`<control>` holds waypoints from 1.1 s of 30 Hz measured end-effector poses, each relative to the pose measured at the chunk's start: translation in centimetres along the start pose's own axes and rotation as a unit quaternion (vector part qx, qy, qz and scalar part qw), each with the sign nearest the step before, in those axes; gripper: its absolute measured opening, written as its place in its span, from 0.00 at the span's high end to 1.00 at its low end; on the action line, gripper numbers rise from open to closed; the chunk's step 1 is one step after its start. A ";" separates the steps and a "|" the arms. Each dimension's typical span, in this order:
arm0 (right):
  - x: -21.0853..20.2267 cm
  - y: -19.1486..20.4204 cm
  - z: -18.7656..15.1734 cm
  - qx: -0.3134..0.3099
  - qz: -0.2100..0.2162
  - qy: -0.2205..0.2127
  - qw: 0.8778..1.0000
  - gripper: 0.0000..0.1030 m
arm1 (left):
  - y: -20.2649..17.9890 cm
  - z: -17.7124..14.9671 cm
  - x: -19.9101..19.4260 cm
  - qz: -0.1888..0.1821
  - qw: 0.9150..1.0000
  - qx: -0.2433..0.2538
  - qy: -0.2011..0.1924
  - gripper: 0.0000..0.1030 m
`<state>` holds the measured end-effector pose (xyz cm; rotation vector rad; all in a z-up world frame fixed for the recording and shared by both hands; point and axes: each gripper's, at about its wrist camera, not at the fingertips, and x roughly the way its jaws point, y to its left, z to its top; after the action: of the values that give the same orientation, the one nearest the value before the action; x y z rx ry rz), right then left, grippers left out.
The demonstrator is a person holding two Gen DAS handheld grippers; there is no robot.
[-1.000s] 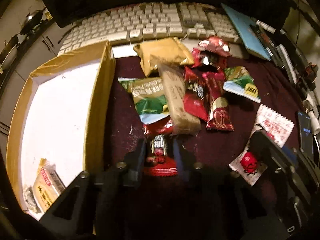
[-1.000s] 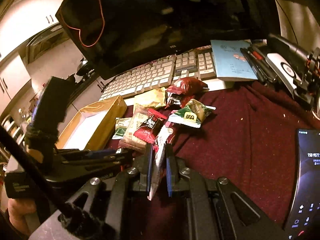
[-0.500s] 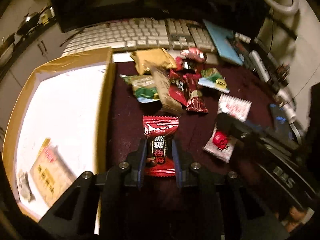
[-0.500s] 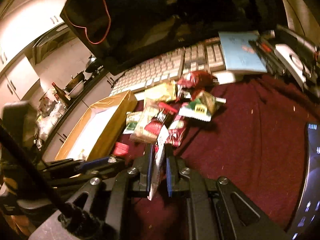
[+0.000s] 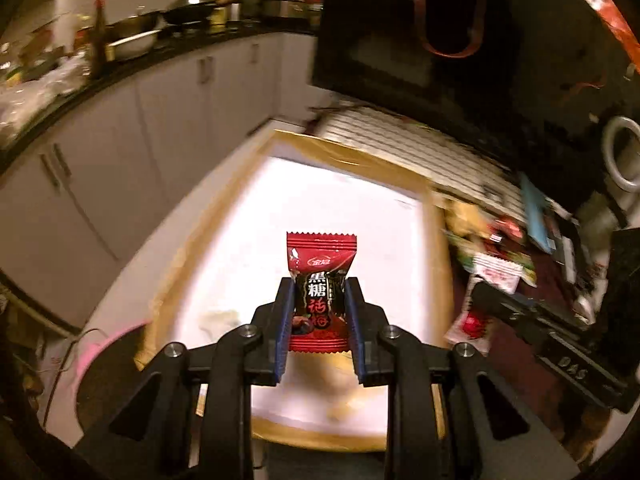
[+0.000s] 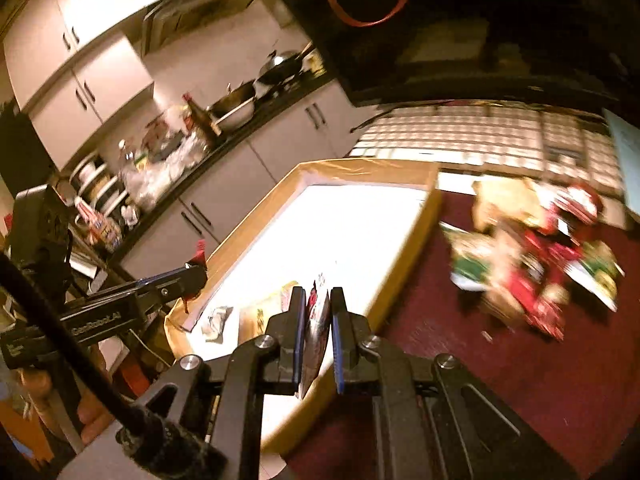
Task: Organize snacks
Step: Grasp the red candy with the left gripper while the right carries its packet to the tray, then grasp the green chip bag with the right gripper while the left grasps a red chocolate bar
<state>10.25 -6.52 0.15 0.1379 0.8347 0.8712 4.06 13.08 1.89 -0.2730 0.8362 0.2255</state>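
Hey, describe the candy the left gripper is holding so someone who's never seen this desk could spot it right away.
Find the shallow tan-rimmed box with a white floor, left of the dark red cloth. Above it, the left gripper pinches a small candy packet upright by its lower half. Unlike the heaped snacks on the cloth, it is alone in the air, red with zigzag ends and a black middle bearing Chinese characters.

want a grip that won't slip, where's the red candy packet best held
Across its bulging middle, as the left gripper does: fingers on both long side edges, entering from the bottom crimp. The red candy packet stands upright, its flat top crimp free above the box.
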 end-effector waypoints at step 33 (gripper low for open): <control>-1.0 -0.7 -1.3 0.018 -0.033 -0.016 0.999 0.44 | 0.4 -1.8 3.0 0.015 1.000 0.023 0.005 0.30</control>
<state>9.40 -7.95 -0.46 0.1541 0.8202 0.7903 4.64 13.15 -1.52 -0.2187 0.8544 0.2319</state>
